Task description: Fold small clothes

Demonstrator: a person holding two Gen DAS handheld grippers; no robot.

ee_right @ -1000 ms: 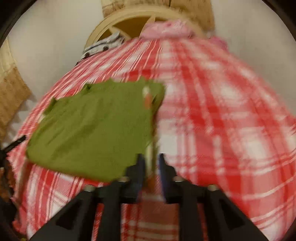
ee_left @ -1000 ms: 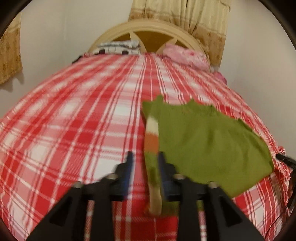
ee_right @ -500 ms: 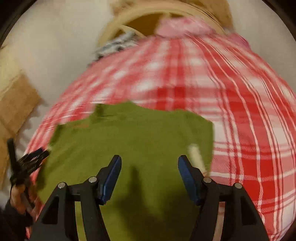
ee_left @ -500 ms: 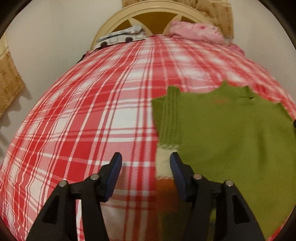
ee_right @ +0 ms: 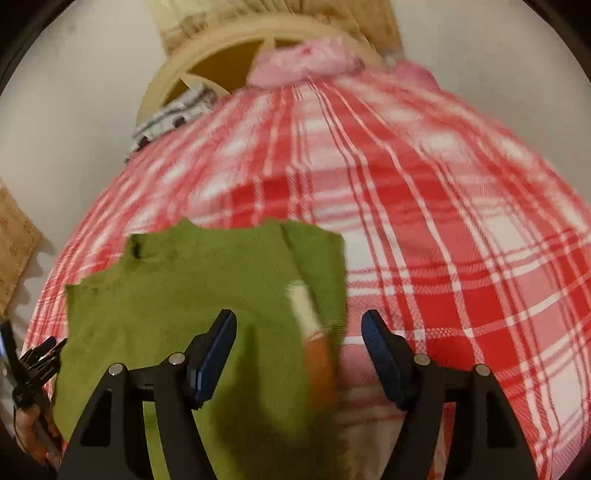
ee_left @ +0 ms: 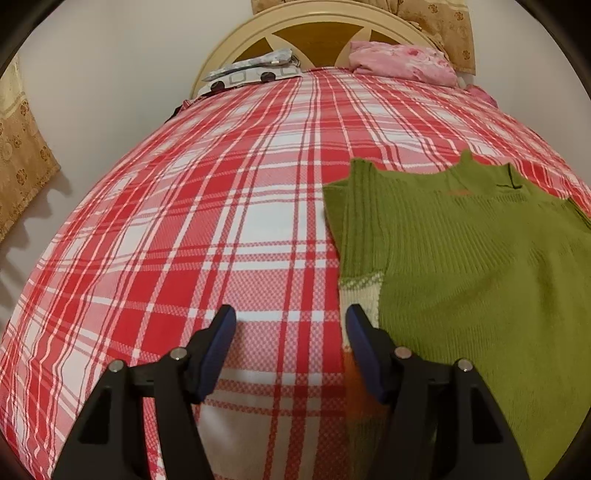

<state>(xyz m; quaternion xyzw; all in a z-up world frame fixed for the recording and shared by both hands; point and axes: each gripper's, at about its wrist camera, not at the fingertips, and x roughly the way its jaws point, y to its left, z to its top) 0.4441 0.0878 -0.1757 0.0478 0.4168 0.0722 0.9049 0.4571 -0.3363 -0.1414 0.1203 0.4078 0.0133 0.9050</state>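
green knit sweater lies flat on the red plaid bed, at 3 o'clock in the left wrist view, 9 o'clock in the right wrist view. both sleeves are folded in over the body, striped cuff cream and orange. left claw jaws opening, only bedsheet between them, right pad just beside the left sleeve. right claw jaws opening above the cuff, not gripping it. headboard, pink cloth and grey patterned cloth at 12 o'clock. right view blurred.
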